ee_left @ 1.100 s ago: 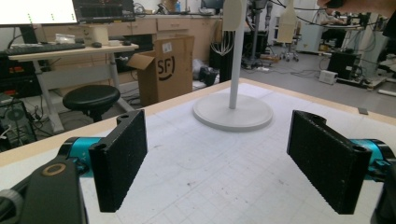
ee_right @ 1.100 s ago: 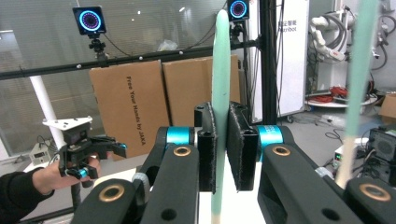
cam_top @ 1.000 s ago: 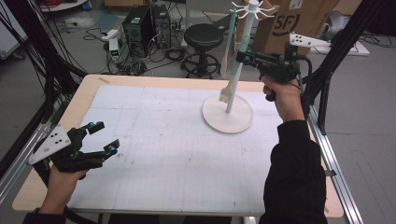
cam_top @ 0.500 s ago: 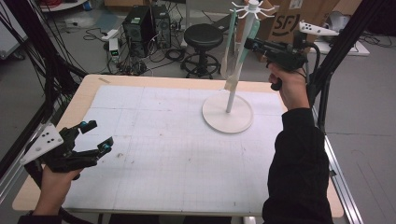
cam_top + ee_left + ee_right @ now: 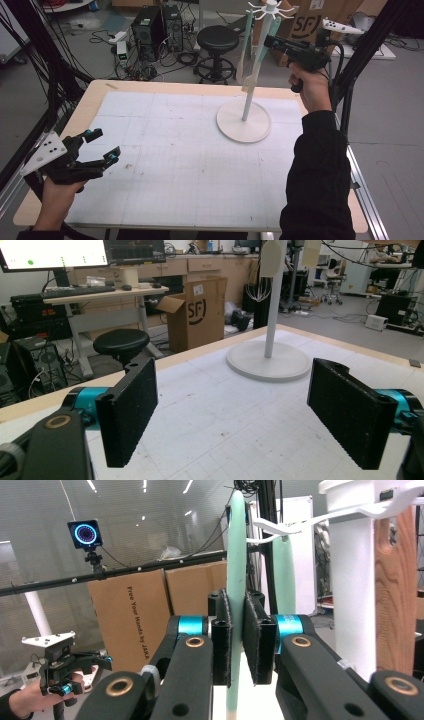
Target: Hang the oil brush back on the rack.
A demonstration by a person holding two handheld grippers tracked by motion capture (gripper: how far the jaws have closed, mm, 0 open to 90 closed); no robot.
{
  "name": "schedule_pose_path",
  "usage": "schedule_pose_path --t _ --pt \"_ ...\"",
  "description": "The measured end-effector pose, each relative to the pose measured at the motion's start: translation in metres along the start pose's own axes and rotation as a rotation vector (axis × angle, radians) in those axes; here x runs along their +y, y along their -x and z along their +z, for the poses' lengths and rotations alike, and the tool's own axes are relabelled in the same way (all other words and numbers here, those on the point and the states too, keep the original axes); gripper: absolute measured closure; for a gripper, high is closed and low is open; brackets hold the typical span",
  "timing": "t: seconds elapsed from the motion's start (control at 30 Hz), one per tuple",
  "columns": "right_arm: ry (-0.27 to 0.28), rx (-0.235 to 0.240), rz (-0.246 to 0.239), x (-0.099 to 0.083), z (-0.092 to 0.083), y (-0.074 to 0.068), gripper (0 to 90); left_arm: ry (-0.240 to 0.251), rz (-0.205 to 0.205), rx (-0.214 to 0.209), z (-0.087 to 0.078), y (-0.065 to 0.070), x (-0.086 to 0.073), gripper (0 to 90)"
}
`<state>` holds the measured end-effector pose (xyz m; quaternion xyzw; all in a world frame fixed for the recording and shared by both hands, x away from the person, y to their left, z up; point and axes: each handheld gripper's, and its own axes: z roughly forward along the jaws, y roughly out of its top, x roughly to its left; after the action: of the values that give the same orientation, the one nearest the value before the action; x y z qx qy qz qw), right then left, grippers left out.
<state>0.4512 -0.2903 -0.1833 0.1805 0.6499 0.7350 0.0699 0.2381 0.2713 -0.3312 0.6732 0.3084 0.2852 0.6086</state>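
Mint-green utensil (image 5: 236, 555) is clamped upright by the right gripper (image 5: 239, 640), just below the rack's hook (image 5: 280, 527); left gripper (image 5: 95, 150) is held apart, far left.

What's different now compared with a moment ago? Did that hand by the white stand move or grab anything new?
The right hand-held gripper rose along the white stand toward its hooks, carrying the mint-green utensil that was already clamped between its pads. Nothing new was grabbed or released. The left hand-held gripper stayed put over the table, jaws wide open and empty; the wooden utensil stayed hanging.
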Motion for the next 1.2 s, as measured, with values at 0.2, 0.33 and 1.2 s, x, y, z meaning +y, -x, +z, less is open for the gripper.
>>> schedule_pose_path --t 0.2,0.33,1.2 --pt "0.008 -0.006 0.019 -0.001 -0.002 0.003 82.8 -0.002 0.001 -0.006 0.002 0.002 0.000 20.8" --pt "-0.001 -0.003 0.022 -0.002 0.002 0.004 82.8 0.003 0.003 -0.007 0.001 0.003 0.001 20.8" --pt "-0.071 -0.141 -0.006 -0.007 0.003 -0.003 35.7 0.004 -0.013 -0.007 0.000 0.002 -0.007 20.8"
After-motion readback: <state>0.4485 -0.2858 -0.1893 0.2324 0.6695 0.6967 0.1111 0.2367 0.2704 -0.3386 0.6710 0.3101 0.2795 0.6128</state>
